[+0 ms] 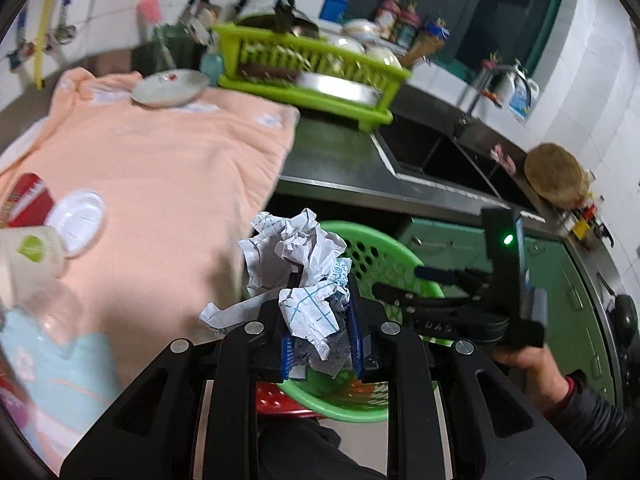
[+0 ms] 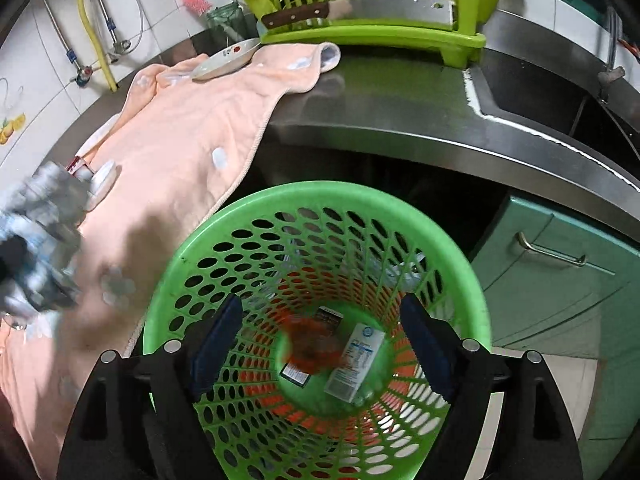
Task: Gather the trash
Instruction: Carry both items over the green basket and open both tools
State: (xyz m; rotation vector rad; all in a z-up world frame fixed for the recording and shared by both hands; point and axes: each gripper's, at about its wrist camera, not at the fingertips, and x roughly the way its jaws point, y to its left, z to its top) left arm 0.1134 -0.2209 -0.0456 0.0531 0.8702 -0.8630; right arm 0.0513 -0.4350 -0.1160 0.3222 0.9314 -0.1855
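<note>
My left tool clamps a crumpled paper wad above the green basket, hiding most of its rim. Only my right tool, jaws wide and empty, shows the cartons inside; the wad there is a blur.

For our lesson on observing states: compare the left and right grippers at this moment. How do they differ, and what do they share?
The left gripper is shut on the crumpled paper; the right gripper is open and holds nothing. The left one is beside the green basket, at the counter edge; the right one hangs directly over the basket's mouth. Both have black frames with blue pads.
</note>
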